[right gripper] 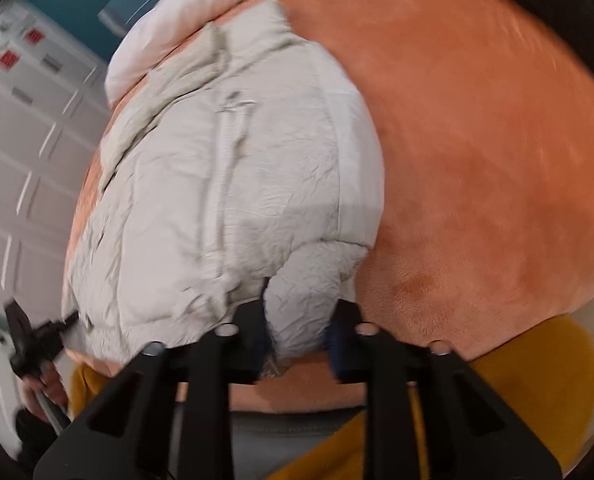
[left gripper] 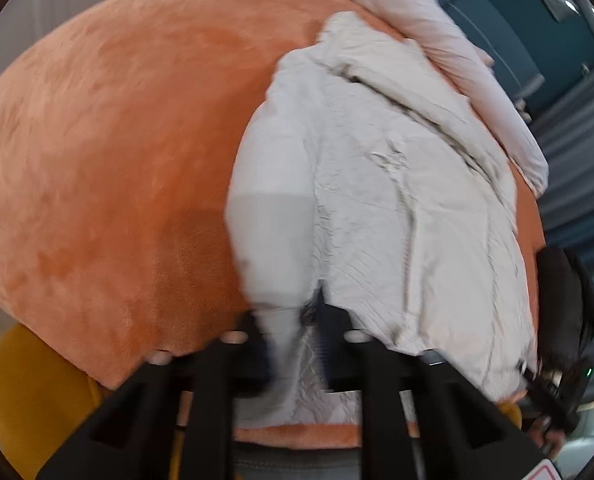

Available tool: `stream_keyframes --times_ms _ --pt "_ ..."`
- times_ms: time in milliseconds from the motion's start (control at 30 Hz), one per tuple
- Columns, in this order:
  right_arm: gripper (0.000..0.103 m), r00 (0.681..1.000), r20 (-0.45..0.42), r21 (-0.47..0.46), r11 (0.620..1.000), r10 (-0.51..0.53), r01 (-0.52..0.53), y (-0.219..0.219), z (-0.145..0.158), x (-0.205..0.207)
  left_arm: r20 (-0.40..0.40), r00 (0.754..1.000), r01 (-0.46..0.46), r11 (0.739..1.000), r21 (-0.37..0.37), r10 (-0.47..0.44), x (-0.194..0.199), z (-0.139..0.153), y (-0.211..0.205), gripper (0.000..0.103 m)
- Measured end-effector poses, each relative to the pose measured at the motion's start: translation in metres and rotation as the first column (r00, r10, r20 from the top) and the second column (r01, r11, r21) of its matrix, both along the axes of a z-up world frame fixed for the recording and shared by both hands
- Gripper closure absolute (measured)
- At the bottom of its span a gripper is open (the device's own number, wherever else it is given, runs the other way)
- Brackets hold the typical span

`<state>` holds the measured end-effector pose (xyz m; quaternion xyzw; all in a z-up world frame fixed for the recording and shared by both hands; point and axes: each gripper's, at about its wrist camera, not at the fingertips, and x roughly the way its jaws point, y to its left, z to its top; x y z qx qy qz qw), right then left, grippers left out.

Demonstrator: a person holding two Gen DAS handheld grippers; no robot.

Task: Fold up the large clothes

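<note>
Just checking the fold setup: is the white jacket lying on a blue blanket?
No, the white jacket lies on an orange plush blanket, seen plainly from the right wrist.

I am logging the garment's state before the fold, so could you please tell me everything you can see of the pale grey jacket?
The pale grey jacket is puffy, of crinkled, padded-looking fabric with a raised seam down its middle. It lies spread and rumpled on the orange blanket, its far end against a pinkish-white quilt. The left gripper and right gripper each pinch a near fold.

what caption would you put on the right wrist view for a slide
Right gripper pinches a sleeve end of the pale grey padded jacket lying on the orange plush blanket.
</note>
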<state>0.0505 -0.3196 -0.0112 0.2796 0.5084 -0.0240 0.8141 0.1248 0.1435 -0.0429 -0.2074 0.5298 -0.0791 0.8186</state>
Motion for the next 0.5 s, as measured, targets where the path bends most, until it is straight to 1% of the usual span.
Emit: stream_keyframes --times_ms 100,167,200,267,333,367,400,433,500 --pt "0.091 0.998 -0.013 -0.058 0.996 0.067 -0.068 0.003 0.021 -0.008 0.02 0.998 0.066 0.998 0.014 -0.066 -0.014 0.022 -0.001 0.097" --pt "0.091 0.99 -0.059 -0.097 0.986 0.129 -0.135 0.008 0.032 -0.022 0.011 0.993 0.12 0.992 0.035 -0.12 -0.031 0.035 0.0 0.097" --pt "0.091 0.986 -0.08 -0.105 0.982 0.149 -0.157 0.01 0.033 -0.026 -0.005 0.99 0.138 0.99 0.041 -0.138 -0.041 0.037 0.001 0.097" --pt "0.091 0.969 -0.146 -0.109 0.97 0.2 -0.217 0.016 0.03 -0.05 -0.054 0.983 0.176 0.983 0.06 -0.173 -0.066 0.035 0.003 0.097" --pt "0.089 0.942 -0.225 -0.102 0.956 0.248 -0.276 0.027 0.019 -0.072 -0.108 0.974 0.21 0.973 0.099 -0.199 -0.092 0.027 0.005 0.095" --pt "0.086 0.929 -0.253 -0.101 0.947 0.271 -0.304 0.031 0.014 -0.08 -0.125 0.972 0.216 0.969 0.117 -0.201 -0.101 0.026 0.004 0.093" --pt "0.081 0.922 -0.265 -0.106 0.942 0.282 -0.318 0.034 0.011 -0.087 -0.132 0.971 0.214 0.968 0.128 -0.198 -0.107 0.026 0.004 0.091" --pt "0.08 0.926 -0.255 -0.115 0.942 0.28 -0.317 0.034 0.014 -0.092 -0.12 0.974 0.205 0.97 0.132 -0.19 -0.11 0.033 0.004 0.088" --pt "0.075 0.937 -0.237 -0.12 0.949 0.257 -0.291 0.026 0.025 -0.086 -0.06 0.982 0.186 0.974 0.133 -0.179 -0.105 0.055 0.003 0.087"
